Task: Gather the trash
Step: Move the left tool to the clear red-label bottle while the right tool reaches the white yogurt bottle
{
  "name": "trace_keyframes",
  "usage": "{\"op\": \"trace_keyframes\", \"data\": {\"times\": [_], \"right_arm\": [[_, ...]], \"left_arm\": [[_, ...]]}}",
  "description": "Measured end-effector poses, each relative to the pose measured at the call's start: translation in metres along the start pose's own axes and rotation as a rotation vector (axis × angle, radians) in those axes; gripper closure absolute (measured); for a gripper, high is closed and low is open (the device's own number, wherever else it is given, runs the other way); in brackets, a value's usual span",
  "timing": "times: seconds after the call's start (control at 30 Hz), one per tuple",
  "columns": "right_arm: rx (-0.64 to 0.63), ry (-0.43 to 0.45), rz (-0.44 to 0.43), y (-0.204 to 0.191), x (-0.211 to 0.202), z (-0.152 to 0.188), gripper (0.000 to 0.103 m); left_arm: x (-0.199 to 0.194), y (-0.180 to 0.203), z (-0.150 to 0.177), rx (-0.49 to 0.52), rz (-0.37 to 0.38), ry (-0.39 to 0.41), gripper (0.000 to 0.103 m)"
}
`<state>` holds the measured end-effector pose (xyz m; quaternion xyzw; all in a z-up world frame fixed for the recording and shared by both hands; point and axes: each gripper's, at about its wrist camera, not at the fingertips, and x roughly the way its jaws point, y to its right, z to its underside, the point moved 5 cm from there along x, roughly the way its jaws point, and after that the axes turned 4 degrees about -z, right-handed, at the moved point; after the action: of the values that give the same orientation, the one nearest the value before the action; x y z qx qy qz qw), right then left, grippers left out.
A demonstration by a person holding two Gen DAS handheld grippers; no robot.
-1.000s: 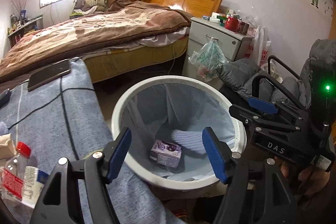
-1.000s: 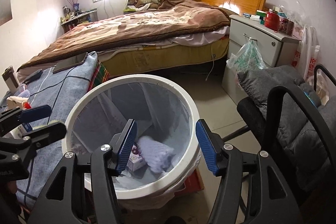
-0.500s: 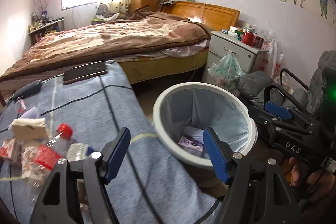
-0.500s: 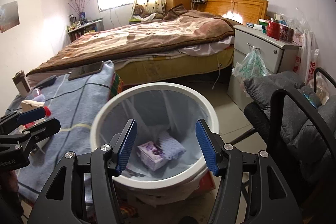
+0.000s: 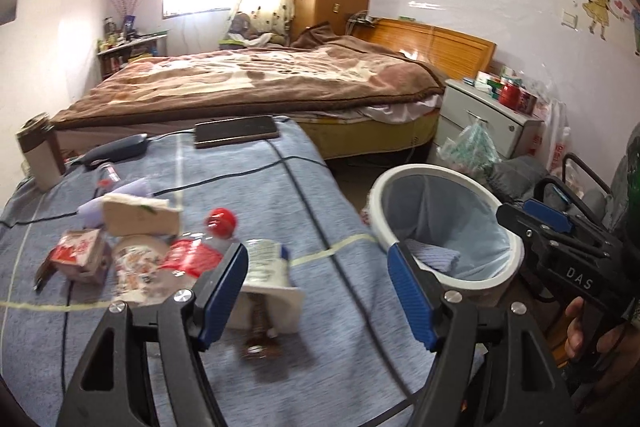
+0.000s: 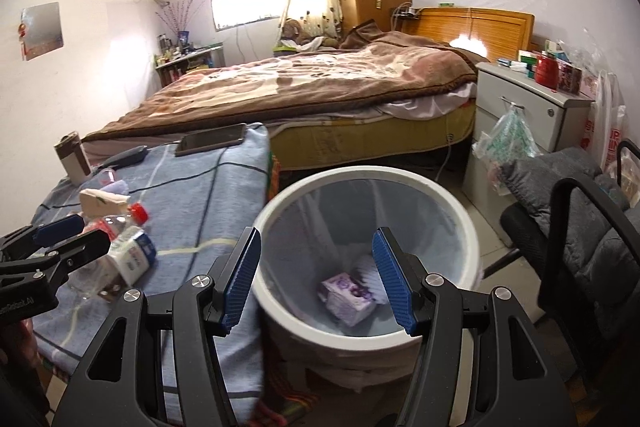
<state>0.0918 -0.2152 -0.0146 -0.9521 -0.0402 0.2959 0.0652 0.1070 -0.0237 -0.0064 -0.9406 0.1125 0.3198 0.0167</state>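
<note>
Bin (image 6: 460, 195) rim sits just beside table edge (image 6: 267, 163), both claws gaping.

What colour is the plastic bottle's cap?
Red; the bottle cap shows best in the left wrist view.

Our left gripper (image 5: 316, 291) and right gripper (image 6: 316, 279) share black triangular frames, silver screws and 2 ribbed blue pads (image 6: 240, 277) each. The right one's body reads "DAS" in white; our bare fingers (image 5: 576, 327) show beneath it.
</note>
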Motion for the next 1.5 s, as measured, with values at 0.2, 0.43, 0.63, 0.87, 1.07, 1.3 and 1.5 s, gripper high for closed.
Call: {"op": "trace_keyframes", "data": {"times": [0.2,0.43,0.63,0.87,1.07,1.3,1.5], "right_arm": [[-0.021,-0.006,-0.041,-0.021,0.006,0.001,0.043],[-0.060,-0.039,-0.122,-0.061,0.019,0.009,0.043],[-0.101,-0.074,-0.187,-0.094,0.030,0.015,0.043],[-0.119,-0.129,-0.252,-0.124,0.043,0.023,0.043],[-0.115,-0.159,-0.258,-0.138,0.057,0.029,0.043],[-0.067,-0.176,-0.254,-0.126,0.060,0.030,0.043],[-0.096,-0.183,-0.265,-0.129,0.067,0.031,0.079]], "left_arm": [[-0.009,-0.034,0.010,-0.034,-0.055,0.002,0.029],[-0.017,-0.087,0.029,-0.089,-0.154,-0.024,0.029],[-0.021,-0.124,0.042,-0.134,-0.201,-0.040,0.028],[-0.021,-0.149,0.047,-0.181,-0.202,-0.045,0.028],[-0.015,-0.153,0.050,-0.175,-0.190,-0.061,0.027],[-0.012,-0.148,0.048,-0.161,-0.159,-0.063,0.027],[-0.008,-0.139,0.046,-0.148,-0.138,-0.070,0.027]]}}
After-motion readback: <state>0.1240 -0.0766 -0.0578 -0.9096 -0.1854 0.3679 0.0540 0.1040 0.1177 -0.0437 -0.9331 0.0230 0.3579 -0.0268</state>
